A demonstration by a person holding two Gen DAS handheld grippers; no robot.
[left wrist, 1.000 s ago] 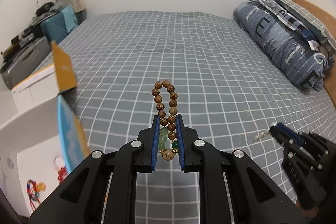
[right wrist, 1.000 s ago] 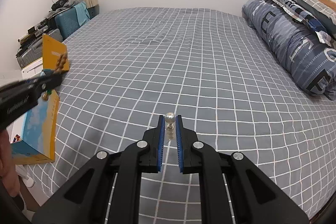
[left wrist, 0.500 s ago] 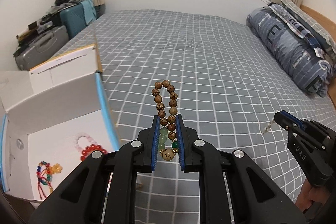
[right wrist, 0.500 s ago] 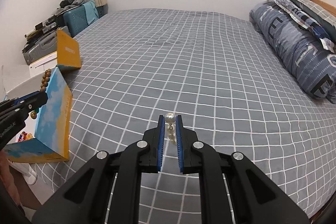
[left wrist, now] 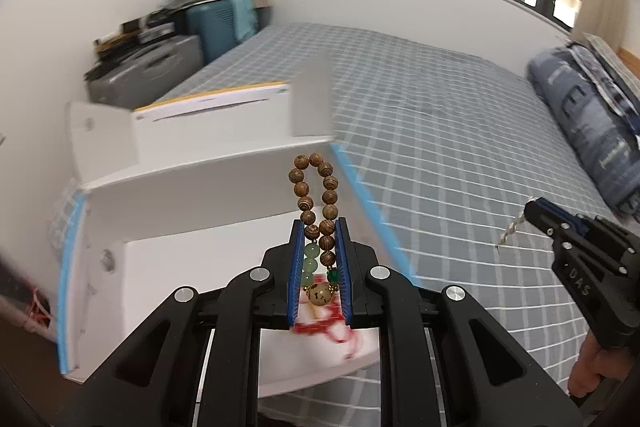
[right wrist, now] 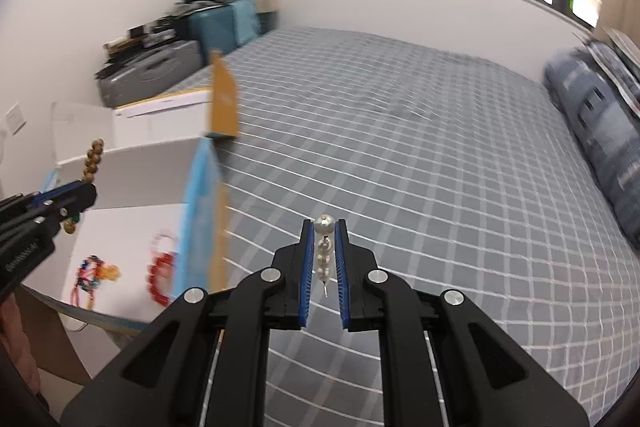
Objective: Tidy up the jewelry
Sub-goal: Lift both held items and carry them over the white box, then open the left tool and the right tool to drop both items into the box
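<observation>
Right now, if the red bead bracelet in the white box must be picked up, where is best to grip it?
Probably pinch one side of the red bead bracelet ring from above: it seems to lie flat on the white box floor, and the walls block sideways approach.

Left gripper (left wrist: pixel 319 227) clamped on wooden bead bracelet (left wrist: pixel 316 203) above white box (left wrist: pixel 192 203)

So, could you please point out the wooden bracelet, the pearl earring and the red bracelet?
wooden bracelet (left wrist: pixel 329 182): left wrist view, a bead on its loop.
pearl earring (right wrist: pixel 324 223): right wrist view, top pearl.
red bracelet (right wrist: pixel 157 277): right wrist view, left beads.
</observation>
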